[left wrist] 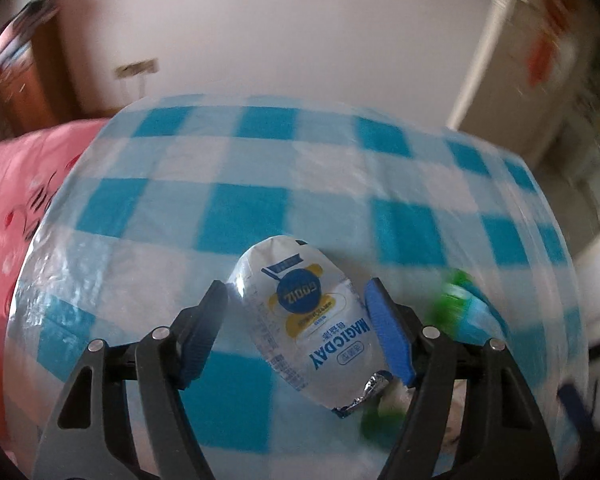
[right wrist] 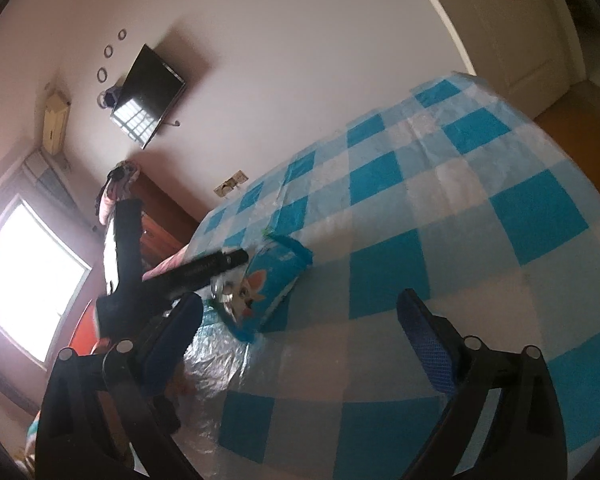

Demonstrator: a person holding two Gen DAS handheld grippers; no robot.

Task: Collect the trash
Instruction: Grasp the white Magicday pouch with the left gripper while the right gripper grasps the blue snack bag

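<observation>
A white and silver snack packet (left wrist: 300,320) with blue print and a torn foil end lies on the blue-and-white checked tablecloth (left wrist: 260,208). My left gripper (left wrist: 296,284) straddles it, jaws open: the right pad is at the packet's edge and a small gap shows at the left pad. A blue snack bag (right wrist: 268,284) with a cartoon animal lies on the cloth ahead of my right gripper (right wrist: 300,298), which is open with nothing between its fingers. The same blue bag (left wrist: 476,316) shows blurred just right of the left gripper. The left gripper's black body (right wrist: 196,270) is to the bag's left.
Blurred green scraps (left wrist: 452,292) lie by the blue bag. Pink bedding (left wrist: 20,184) borders the table on the left. A wall television (right wrist: 148,92), a wooden cabinet (right wrist: 160,224), a bright window (right wrist: 20,272) and a white door (right wrist: 512,32) surround the round table.
</observation>
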